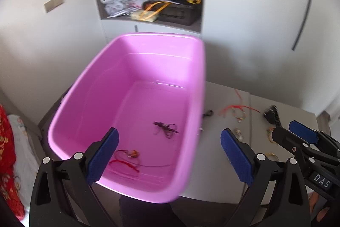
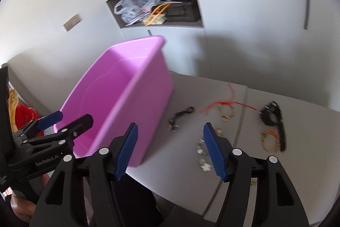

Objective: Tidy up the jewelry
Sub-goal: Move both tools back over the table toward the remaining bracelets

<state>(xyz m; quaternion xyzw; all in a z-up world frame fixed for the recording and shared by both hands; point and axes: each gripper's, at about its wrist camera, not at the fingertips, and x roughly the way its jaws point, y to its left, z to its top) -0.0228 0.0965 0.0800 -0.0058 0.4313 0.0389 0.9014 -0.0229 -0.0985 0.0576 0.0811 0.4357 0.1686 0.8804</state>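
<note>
Your left gripper (image 1: 170, 154) and right gripper (image 2: 170, 148) both hang with jaws spread wide and nothing between them. Two pieces already lie in the pink tub (image 1: 127, 39): a red cord bracelet (image 1: 125, 160) and a dark cord piece (image 1: 166, 128). Most of the work looks left: on the bench (image 2: 297, 173) you have a black clasp chain (image 2: 180, 115), a beaded bracelet (image 2: 227, 111), a black watch (image 2: 271, 113), an orange bracelet (image 2: 269, 139) and small silver pieces (image 2: 201, 148). The tub overhangs the bench's near edge, so lower things into it gently. Open bench lies between the pieces.
</note>
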